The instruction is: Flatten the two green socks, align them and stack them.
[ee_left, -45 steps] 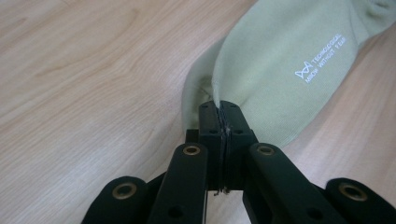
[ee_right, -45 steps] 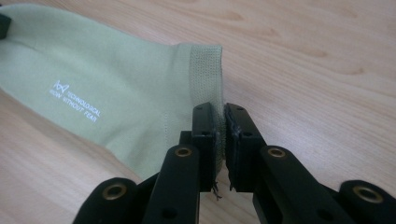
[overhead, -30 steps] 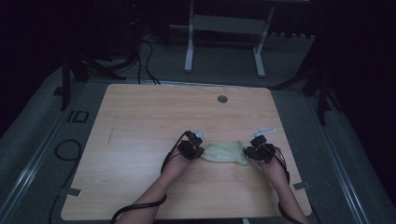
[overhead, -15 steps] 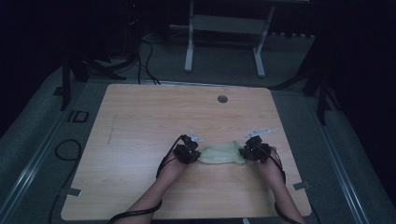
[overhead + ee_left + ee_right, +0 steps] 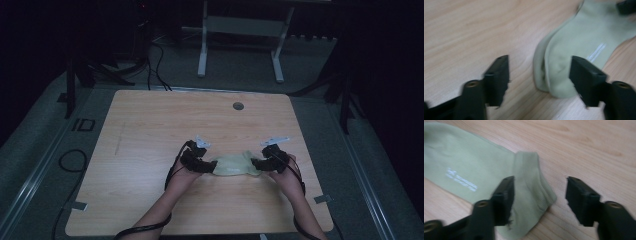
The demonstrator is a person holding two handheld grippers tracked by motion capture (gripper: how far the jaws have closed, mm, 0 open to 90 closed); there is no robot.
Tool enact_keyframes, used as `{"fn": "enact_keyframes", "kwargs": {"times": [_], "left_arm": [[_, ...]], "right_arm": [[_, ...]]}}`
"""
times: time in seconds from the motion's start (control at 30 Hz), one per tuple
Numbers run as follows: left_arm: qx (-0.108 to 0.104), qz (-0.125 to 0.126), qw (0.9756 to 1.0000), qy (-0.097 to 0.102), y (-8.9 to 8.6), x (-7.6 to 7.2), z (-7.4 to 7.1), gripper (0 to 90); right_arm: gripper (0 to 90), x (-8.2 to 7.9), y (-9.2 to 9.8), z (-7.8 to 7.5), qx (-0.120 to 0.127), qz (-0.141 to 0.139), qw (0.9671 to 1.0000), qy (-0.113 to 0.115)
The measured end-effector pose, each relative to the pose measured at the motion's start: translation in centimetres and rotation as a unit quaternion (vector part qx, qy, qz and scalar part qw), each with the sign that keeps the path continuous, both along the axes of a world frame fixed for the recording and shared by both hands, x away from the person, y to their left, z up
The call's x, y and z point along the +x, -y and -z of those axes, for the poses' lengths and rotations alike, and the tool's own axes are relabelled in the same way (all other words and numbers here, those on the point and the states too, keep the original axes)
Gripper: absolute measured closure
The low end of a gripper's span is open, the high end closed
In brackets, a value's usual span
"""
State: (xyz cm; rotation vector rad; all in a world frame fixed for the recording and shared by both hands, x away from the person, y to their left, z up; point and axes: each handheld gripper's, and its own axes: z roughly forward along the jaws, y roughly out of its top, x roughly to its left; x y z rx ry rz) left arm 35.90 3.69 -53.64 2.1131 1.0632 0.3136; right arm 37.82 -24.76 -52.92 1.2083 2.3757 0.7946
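Both sets of fingers have just been opening, letting go of the pale green sock, which lies flat where it was a second ago.

We see the left gripper with its fingers spread wide over the wooden surface: one rounded end of the sock lies between them, close by the right-hand finger, with neither pad pressing on it. The right gripper likewise stands open; the sock's ribbed cuff lies between its fingers, partly under the left-hand finger and apart from the other. In the high view the sock stretches between the two grippers, near the surface's front edge.
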Motion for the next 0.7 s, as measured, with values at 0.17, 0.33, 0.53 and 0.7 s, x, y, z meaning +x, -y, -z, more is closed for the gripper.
{"fn": "enact_keyframes", "kwargs": {"times": [0.17,0.33,0.53,0.7], "left_arm": [[0.002,0.021,0.9997,0.008,0.0,-0.6,-0.2,14.2],[0.014,0.015,0.9996,0.019,-0.1,-1.1,0.1,6.1],[0.03,0.022,0.9988,0.03,-0.4,-1.8,0.3,1.3],[0.031,0.043,0.9978,0.04,-0.7,-2.8,0.3,1.3]], "right_arm": [[27.8,-0.5,0.0,-0.7,0.019,-0.003,0.9998,0.003],[13.7,-1.3,0.0,-1.1,0.024,-0.021,0.9995,0.008],[12.5,-2.1,0.7,-1.3,0.031,-0.016,0.9989,0.031],[12.5,-3.0,1.4,-1.2,0.031,-0.015,0.9987,0.038]]}}
